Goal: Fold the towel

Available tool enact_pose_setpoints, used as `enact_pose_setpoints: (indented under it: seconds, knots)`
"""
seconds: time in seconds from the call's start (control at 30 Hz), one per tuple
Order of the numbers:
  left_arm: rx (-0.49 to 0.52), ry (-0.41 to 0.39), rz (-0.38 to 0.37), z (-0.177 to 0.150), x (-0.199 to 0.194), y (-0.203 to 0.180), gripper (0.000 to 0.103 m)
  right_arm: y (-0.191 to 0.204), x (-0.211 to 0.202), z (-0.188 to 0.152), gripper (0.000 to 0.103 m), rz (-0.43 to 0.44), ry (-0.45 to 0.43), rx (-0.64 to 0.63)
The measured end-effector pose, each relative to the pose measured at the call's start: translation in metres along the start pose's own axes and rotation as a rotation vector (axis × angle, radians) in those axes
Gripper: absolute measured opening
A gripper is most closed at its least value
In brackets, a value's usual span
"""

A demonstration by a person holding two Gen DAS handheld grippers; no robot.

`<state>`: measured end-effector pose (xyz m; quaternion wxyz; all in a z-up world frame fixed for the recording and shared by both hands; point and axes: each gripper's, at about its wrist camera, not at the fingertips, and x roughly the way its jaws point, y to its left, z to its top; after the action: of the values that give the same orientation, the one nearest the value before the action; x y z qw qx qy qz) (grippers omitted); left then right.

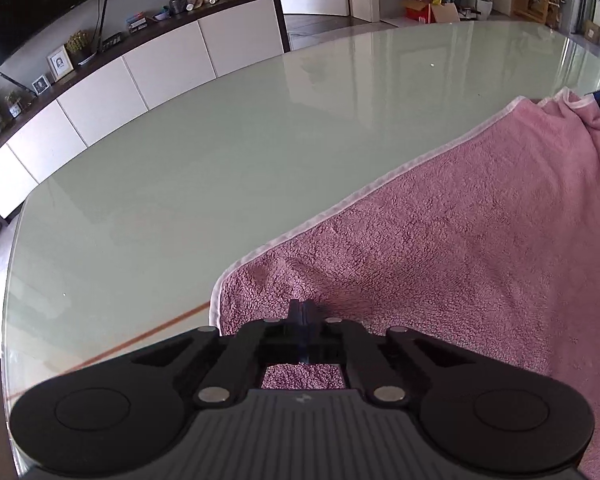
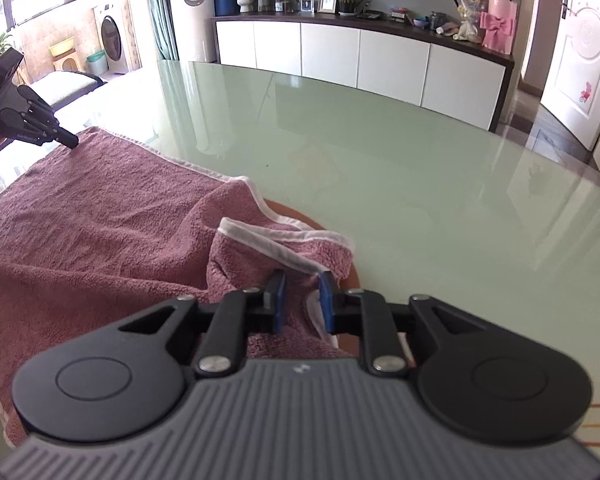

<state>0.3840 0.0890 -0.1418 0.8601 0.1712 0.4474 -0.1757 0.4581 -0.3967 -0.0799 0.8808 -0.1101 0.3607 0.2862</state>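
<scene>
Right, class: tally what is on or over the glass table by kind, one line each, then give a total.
Pink towel: 1
Grippers, the left gripper and the right gripper: 2
Glass table: 1
Total: 4

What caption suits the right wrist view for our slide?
Right claw straddles a bunched corner of the pink towel on the glass table; left claw rests at the far corner.
</scene>
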Motion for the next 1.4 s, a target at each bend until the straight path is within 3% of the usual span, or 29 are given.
enact_pose_setpoints:
  seconds: [0.17, 0.23, 0.43, 0.53, 0.6, 0.63, 0.7, 0.77, 0.83, 0.97, 1.07, 1.13, 1.2, 1.23, 1.27, 1.4]
  knots:
    - [0.006, 0.006, -0.008, 0.002, -0.001, -0.002, 0.000, -0.005, 0.012, 0.003, 0.032, 0.024, 0.051, 0.008]
    - [0.023, 0.008, -0.006, 0.003, -0.001, -0.005, 0.000, -0.004, 0.014, 0.002, 0.025, 0.036, 0.061, 0.002]
    - [0.193, -0.001, 0.070, 0.001, -0.002, -0.026, 0.002, 0.005, 0.011, 0.000, 0.013, 0.033, 0.046, -0.063]
    - [0.203, 0.001, 0.096, 0.003, -0.002, -0.027, 0.016, 0.004, 0.006, 0.001, 0.010, 0.041, 0.036, -0.060]
    - [0.203, 0.001, 0.118, 0.004, -0.004, -0.023, 0.038, 0.004, 0.005, 0.002, 0.010, 0.038, 0.040, -0.065]
    - [0.196, 0.001, 0.117, 0.004, -0.006, -0.021, 0.044, 0.005, 0.004, 0.003, 0.010, 0.037, 0.042, -0.067]
    - [0.164, 0.000, 0.077, 0.007, -0.009, -0.016, 0.072, 0.005, 0.003, 0.004, 0.010, 0.034, 0.046, -0.070]
    - [0.122, -0.017, 0.012, 0.009, -0.015, -0.012, 0.080, 0.005, 0.003, 0.004, 0.010, 0.037, 0.046, -0.068]
    - [0.117, -0.013, -0.027, 0.009, -0.014, -0.014, 0.080, 0.005, 0.004, 0.004, 0.010, 0.042, 0.046, -0.067]
    - [0.066, 0.028, -0.035, 0.005, 0.000, -0.010, 0.084, 0.008, 0.007, 0.004, 0.010, 0.043, 0.054, -0.080]
    - [-0.071, 0.036, -0.111, 0.002, 0.006, 0.006, 0.079, 0.009, 0.007, 0.005, 0.010, 0.042, 0.055, -0.087]
    - [-0.071, 0.023, -0.115, 0.002, 0.005, 0.007, 0.071, 0.009, 0.006, 0.005, 0.010, 0.041, 0.055, -0.088]
    - [-0.054, 0.009, -0.122, 0.003, 0.003, 0.004, 0.041, 0.009, 0.005, 0.005, 0.010, 0.038, 0.054, -0.094]
    - [-0.052, 0.006, -0.126, 0.005, 0.002, 0.002, 0.032, 0.009, 0.004, 0.005, 0.010, 0.036, 0.053, -0.098]
    - [-0.054, 0.008, -0.126, 0.007, 0.002, 0.002, 0.012, 0.010, 0.004, 0.005, 0.010, 0.035, 0.052, -0.100]
    - [-0.041, 0.019, -0.108, 0.010, 0.003, -0.002, 0.007, 0.012, 0.000, 0.004, 0.010, 0.026, 0.042, -0.112]
